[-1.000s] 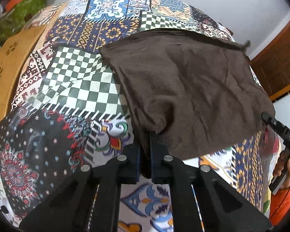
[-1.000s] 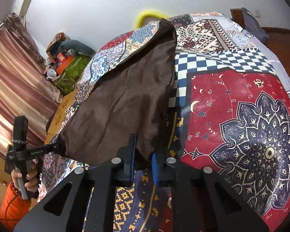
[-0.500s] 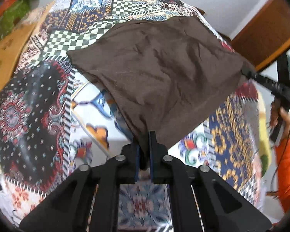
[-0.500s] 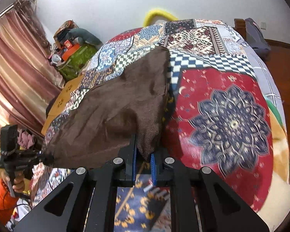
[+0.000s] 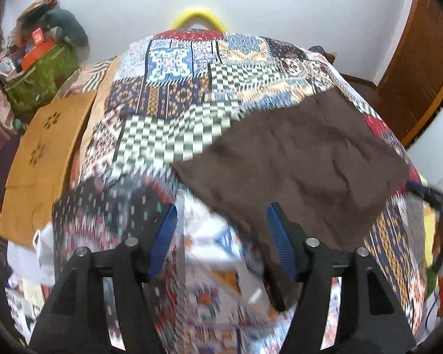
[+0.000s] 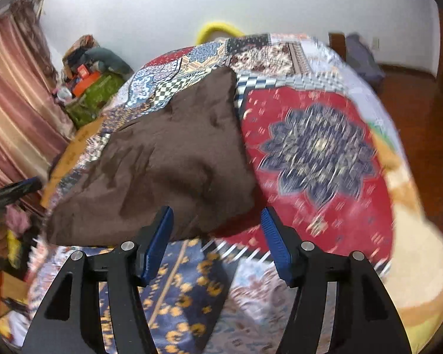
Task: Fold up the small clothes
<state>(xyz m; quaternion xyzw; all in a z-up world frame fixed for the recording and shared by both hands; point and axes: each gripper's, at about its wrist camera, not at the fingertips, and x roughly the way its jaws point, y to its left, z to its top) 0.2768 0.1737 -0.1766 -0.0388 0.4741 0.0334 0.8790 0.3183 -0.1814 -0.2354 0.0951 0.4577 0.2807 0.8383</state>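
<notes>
Now both the left hand-held gripper [image 5: 221, 236] and right hand-held gripper [image 6: 217, 236], clamped on the brown cloth [image 5: 295, 159] half a second earlier, gaped wide, leaving it flat on the bed [image 5: 174, 135] just ahead, one fold apparently laid.

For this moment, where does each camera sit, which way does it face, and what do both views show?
Left wrist: on the left gripper, facing along its open fingers over the bed toward the white wall; the brown cloth lies ahead and right, and part of the right gripper shows at the right edge.
Right wrist: on the right gripper, fingers open, facing across the bed; the brown cloth lies ahead and left, and the left gripper shows at the left edge.
Shared: cloth, bed, yellow ring, green bag.
</notes>
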